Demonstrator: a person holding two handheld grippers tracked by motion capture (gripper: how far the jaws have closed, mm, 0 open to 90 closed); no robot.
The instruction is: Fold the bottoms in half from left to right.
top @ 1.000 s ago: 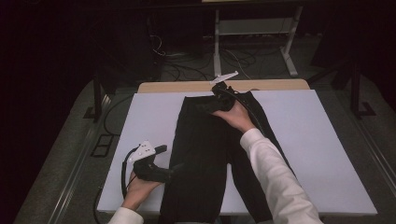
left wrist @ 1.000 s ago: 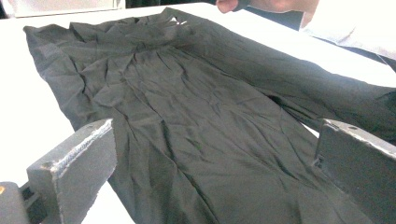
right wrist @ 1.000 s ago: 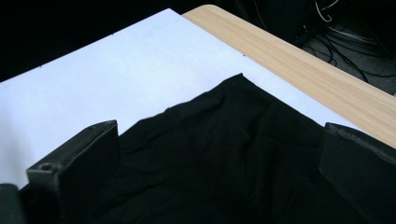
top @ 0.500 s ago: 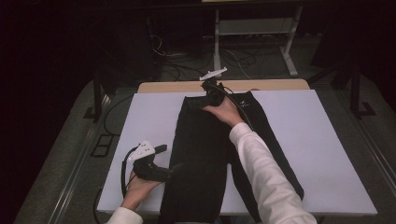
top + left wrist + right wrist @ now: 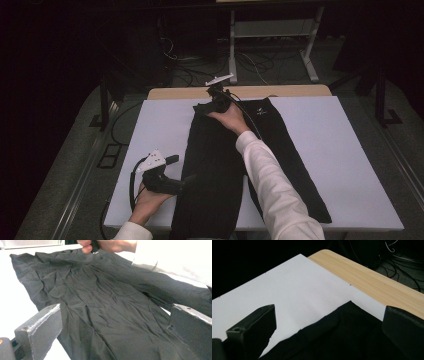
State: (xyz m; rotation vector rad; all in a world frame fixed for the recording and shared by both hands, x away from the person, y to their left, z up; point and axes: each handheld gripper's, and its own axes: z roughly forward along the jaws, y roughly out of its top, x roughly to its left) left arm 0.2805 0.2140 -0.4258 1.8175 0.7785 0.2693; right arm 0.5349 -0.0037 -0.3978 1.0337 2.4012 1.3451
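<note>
White covering on the tabletop [image 5: 150, 125] carries black trousers [image 5: 215, 170] lengthwise in the high view, where the right tongs [image 5: 216, 95] have slid from the waistband's middle toward its far left corner. Left tongs [image 5: 112, 322] hang spread over the cloth. Right tongs [image 5: 327, 322] gape above that corner, likely ready to pinch.

Bare white sheet [image 5: 325, 150] is lying open on both sides of the black trousers [image 5: 215, 170], giving free passage; the person's right forearm [image 5: 270, 175] is crossing the trousers, blocking the middle.
</note>
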